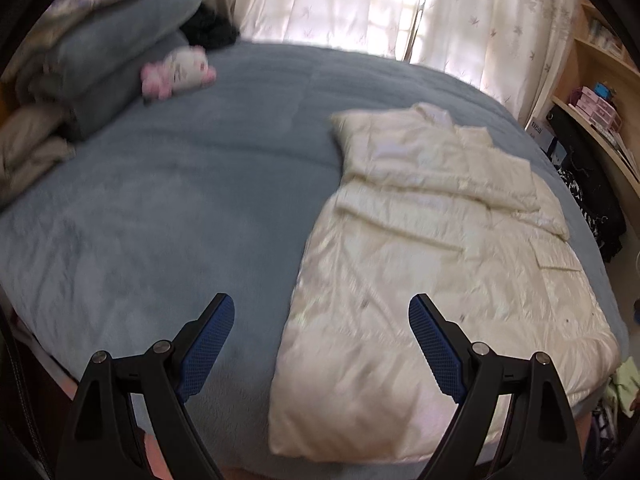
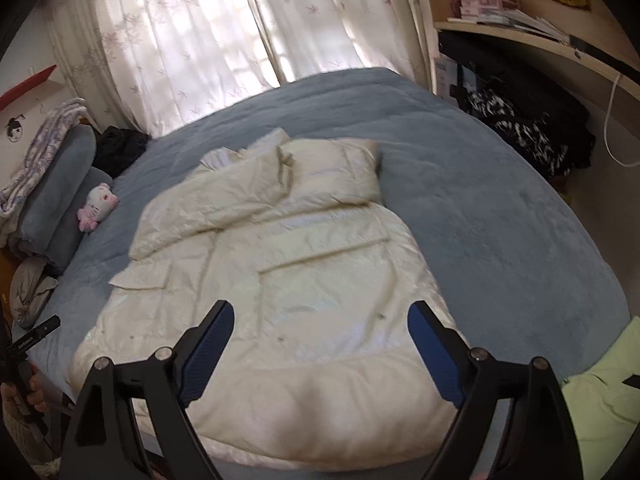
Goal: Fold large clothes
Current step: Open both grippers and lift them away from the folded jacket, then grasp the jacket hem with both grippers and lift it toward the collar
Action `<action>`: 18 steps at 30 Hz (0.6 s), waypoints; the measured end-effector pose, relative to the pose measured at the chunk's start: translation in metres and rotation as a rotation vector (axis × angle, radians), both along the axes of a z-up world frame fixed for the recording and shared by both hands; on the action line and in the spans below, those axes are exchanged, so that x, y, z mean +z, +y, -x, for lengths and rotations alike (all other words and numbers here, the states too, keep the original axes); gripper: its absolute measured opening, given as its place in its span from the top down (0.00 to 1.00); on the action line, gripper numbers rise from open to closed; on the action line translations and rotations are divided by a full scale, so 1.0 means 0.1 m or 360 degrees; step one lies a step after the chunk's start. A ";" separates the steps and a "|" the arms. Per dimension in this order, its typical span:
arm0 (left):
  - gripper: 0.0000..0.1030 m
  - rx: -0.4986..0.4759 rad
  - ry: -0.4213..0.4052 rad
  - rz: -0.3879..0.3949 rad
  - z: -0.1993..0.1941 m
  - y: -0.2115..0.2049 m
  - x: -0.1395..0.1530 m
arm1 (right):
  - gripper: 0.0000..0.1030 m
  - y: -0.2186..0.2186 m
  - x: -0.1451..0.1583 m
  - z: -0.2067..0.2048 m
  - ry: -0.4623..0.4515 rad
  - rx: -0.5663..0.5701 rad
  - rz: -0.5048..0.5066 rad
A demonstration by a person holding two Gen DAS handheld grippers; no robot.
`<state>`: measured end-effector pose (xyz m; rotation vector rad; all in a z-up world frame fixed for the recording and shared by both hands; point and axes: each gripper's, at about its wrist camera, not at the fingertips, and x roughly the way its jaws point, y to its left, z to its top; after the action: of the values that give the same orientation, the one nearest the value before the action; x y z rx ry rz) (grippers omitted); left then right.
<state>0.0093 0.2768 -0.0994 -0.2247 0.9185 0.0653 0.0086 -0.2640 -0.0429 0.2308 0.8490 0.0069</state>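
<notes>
A cream puffy coat lies flat on the blue bed cover, both sleeves folded across its chest, collar toward the window. In the left wrist view it fills the right half, and my left gripper hangs open above its near left edge with nothing between the blue pads. In the right wrist view the coat sits in the middle. My right gripper stands open above the hem, its fingers clear of the fabric. The left gripper shows at the left edge there, held by a hand.
Grey pillows and a pink-and-white plush toy lie at the bed's head on the left. Dark clothes hang under a wooden shelf to the right. A pale green cloth lies at the bed's near right corner.
</notes>
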 end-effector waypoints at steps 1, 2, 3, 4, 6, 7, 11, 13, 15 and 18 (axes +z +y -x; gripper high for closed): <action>0.15 0.0000 0.0021 0.0031 0.01 0.04 -0.06 | 0.14 -0.06 -0.05 0.02 0.0026 -0.0011 0.0001; 0.15 0.0001 0.0058 0.0072 0.01 0.09 -0.14 | 0.14 -0.15 -0.11 0.04 0.0059 -0.0025 -0.0006; 0.15 0.0011 0.0093 0.0104 0.02 0.14 -0.22 | 0.14 -0.21 -0.16 0.06 0.0084 -0.0036 -0.0011; 0.15 0.0015 0.0116 0.0130 0.02 0.17 -0.29 | 0.14 -0.29 -0.23 0.08 0.0120 -0.0057 -0.0015; 0.15 0.0015 0.0167 0.0199 0.03 0.23 -0.42 | 0.14 -0.42 -0.35 0.12 0.0170 -0.0104 -0.0023; 0.15 0.0016 0.0188 0.0231 0.03 0.26 -0.48 | 0.14 -0.49 -0.42 0.15 0.0193 -0.0123 -0.0035; 0.15 0.0021 0.0242 0.0314 0.03 0.30 -0.68 | 0.14 -0.69 -0.64 0.23 0.0264 -0.0180 -0.0115; 0.15 0.0014 0.0270 0.0387 0.03 0.30 -0.79 | 0.14 -0.74 -0.73 0.25 0.0299 -0.0189 -0.0159; 0.15 0.0026 0.0285 0.0430 0.03 0.29 -0.88 | 0.14 -0.76 -0.85 0.25 0.0338 -0.0195 -0.0216; 0.15 0.0018 0.0272 0.0450 0.02 0.25 -0.94 | 0.14 -0.76 -0.96 0.27 0.0344 -0.0198 -0.0305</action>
<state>0.0070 0.3020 -0.1930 -0.4927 1.0960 -0.0361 -0.0185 -0.3401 -0.1384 0.4708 1.0488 -0.0541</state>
